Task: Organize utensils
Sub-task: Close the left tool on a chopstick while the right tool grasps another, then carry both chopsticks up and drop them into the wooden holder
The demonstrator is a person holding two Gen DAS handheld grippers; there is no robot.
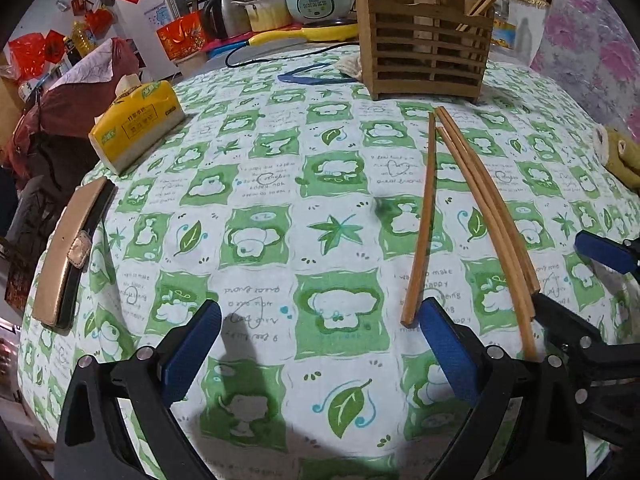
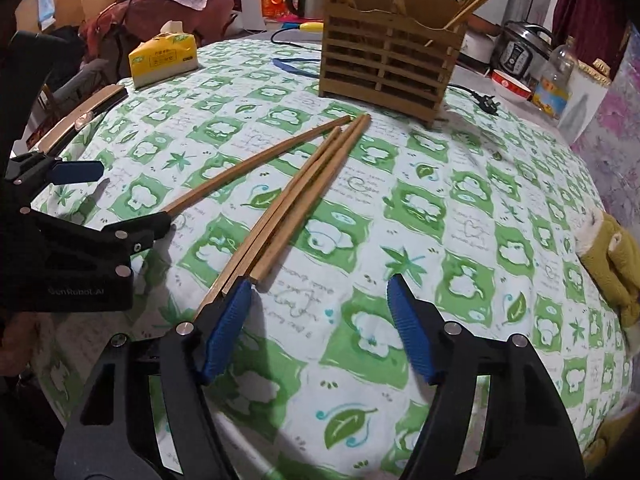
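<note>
Three wooden chopsticks lie on the green-patterned tablecloth: a single one (image 1: 421,224) (image 2: 256,166) and a pair side by side (image 1: 486,208) (image 2: 304,196). A slatted wooden utensil holder (image 1: 426,52) (image 2: 386,56) stands at the far side with chopsticks sticking out of it. My left gripper (image 1: 320,344) is open and empty, its right finger next to the near end of the single chopstick. My right gripper (image 2: 320,328) is open and empty, its left finger by the near ends of the pair. The left gripper also shows in the right wrist view (image 2: 120,200).
A yellow tissue pack (image 1: 138,124) (image 2: 164,58) and a gold wallet (image 1: 72,252) lie at the left. A blue band (image 1: 308,76) lies by the holder. A yellow-green cloth (image 2: 616,264) sits at the right edge. A kettle, cookers and a bowl stand behind.
</note>
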